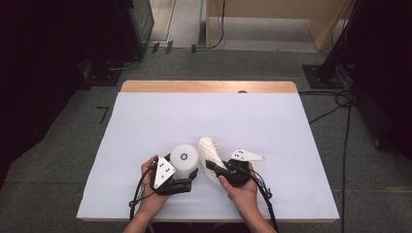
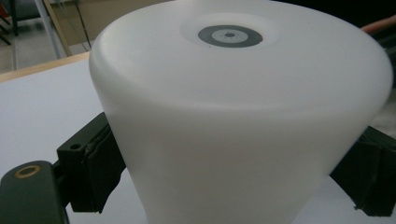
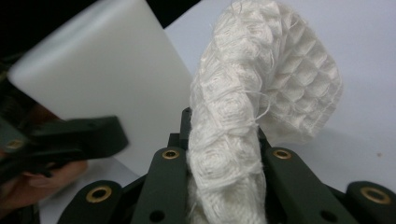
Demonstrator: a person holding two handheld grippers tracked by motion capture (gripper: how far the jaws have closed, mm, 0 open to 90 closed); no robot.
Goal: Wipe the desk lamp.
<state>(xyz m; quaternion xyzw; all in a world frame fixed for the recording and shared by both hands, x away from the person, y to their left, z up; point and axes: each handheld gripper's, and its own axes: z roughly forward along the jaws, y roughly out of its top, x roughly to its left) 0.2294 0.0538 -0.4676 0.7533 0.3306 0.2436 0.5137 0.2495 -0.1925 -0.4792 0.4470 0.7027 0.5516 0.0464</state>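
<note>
A white cup (image 1: pixel 183 160) stands upside down near the table's front, a grey ring mark on its upturned base. My left gripper (image 1: pixel 187 175) is shut on its sides; in the left gripper view the cup (image 2: pixel 243 116) sits squeezed between the two black jaws of that gripper (image 2: pixel 229 172). Just to the right, my right gripper (image 1: pixel 214 167) is shut on a white waffle-weave cloth (image 1: pixel 209 151). The cloth (image 3: pixel 261 84) rises bunched from between the right gripper's (image 3: pixel 224 163) jaws and folds over beside the cup (image 3: pixel 107 79).
A white sheet (image 1: pixel 145 121) covers the table, with a wooden strip (image 1: pixel 209 86) at the far edge. Cables trail off both grippers toward the front edge. Grey floor, cables and stands surround the table.
</note>
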